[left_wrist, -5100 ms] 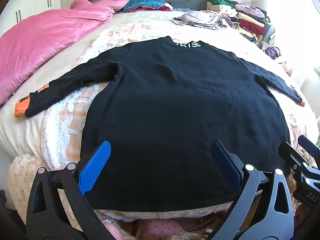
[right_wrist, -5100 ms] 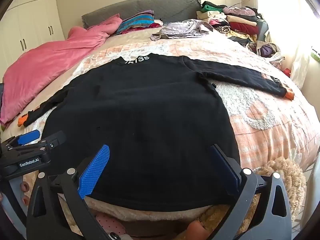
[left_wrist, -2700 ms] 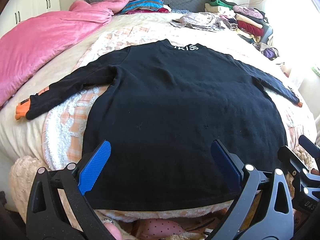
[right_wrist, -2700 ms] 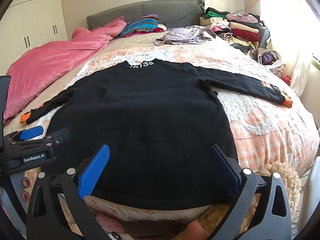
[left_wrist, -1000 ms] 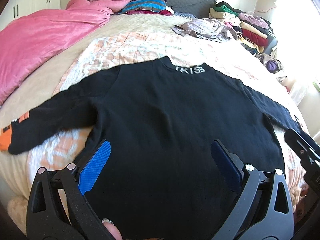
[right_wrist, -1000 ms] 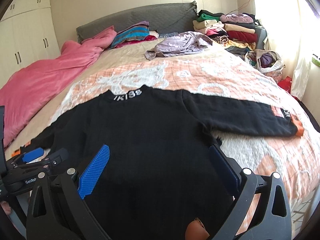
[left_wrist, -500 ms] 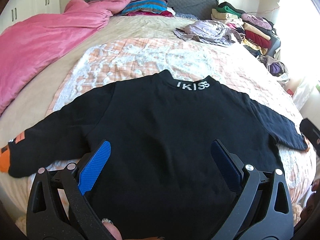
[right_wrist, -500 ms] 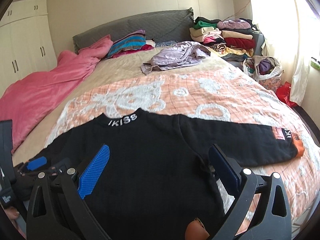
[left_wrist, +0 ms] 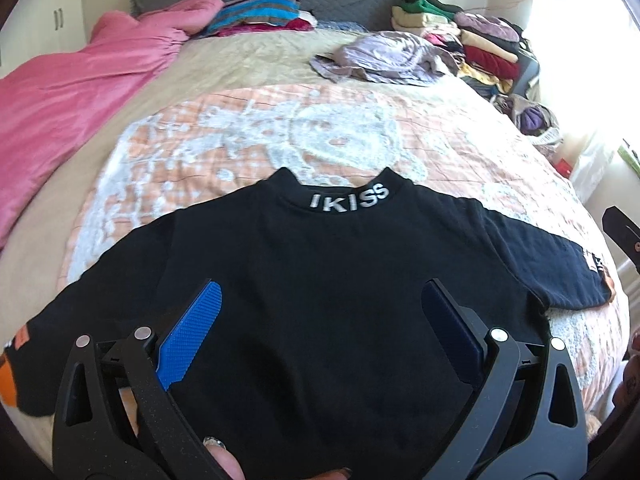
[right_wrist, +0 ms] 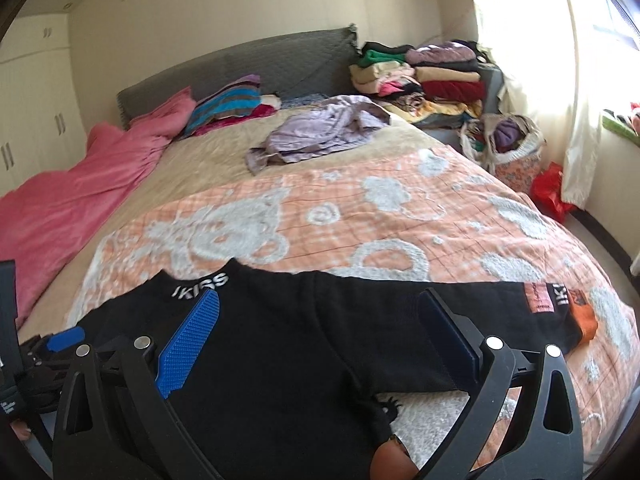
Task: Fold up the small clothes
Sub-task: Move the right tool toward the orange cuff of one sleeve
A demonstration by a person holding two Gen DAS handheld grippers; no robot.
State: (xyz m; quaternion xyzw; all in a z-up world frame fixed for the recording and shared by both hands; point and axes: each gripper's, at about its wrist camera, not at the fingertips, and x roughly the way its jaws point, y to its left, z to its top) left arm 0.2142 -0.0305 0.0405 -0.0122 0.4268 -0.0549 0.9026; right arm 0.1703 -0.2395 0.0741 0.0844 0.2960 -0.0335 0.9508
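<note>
The black sweater [left_wrist: 320, 288] is a matt knit cloth, soft and slightly fuzzy, with white woven letters on its collar and orange cuffs [right_wrist: 582, 314] of the same dull fabric. Under it, the bed's blanket [right_wrist: 400, 216] is peach checked cloth with raised, nubbly white terry patches. To the far left lies a pink quilt [left_wrist: 72, 88] with a faint satin sheen. The grey headboard [right_wrist: 280, 60] looks like quilted, matt fabric. A crumpled lilac garment [left_wrist: 380, 58] at the far side is thin, smooth cloth. The left hand-held gripper [left_wrist: 320, 330] and right hand-held gripper [right_wrist: 320, 338] are grainy matt black plastic, with blue finely dimpled rubbery pads [right_wrist: 188, 346] and shiny metal pins.
</note>
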